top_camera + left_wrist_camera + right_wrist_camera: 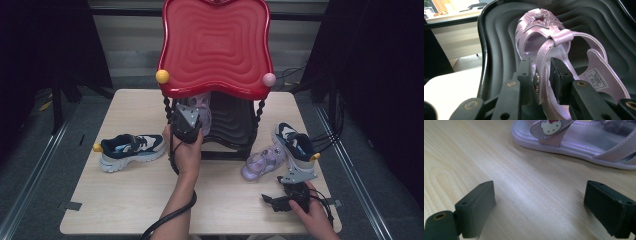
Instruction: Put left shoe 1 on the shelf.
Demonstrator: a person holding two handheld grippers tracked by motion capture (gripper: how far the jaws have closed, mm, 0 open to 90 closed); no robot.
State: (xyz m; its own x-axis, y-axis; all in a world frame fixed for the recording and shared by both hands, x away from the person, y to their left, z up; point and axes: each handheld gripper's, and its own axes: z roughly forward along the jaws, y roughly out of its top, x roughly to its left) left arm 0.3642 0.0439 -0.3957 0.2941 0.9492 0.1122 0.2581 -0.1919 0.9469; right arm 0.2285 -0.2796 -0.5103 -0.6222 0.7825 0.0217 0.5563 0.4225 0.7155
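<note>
A lilac sandal with a glittery star (541, 22) lies on the black lower shelf (499, 37) of a small rack. My left gripper (540, 75) reaches in from behind its heel, and the sandal's side strap runs up between the two pads. The left pad rests against the strap while a thin gap shows at the right pad, so the jaws stand open. From above, the left gripper (192, 114) sits under the red top shelf (215, 45) beside that sandal (202, 102). Its mate (262, 161), a lilac sandal with a cat-face badge (574, 142), lies on the table. My right gripper (539, 212) rests wide open just short of it, holding nothing.
A navy and white sneaker (131, 150) lies on the left of the wooden table (125, 200). A matching one (296, 142) lies at the right, touching the table sandal. The right gripper (290, 187) sits near the front right corner. Cables trail from both grippers.
</note>
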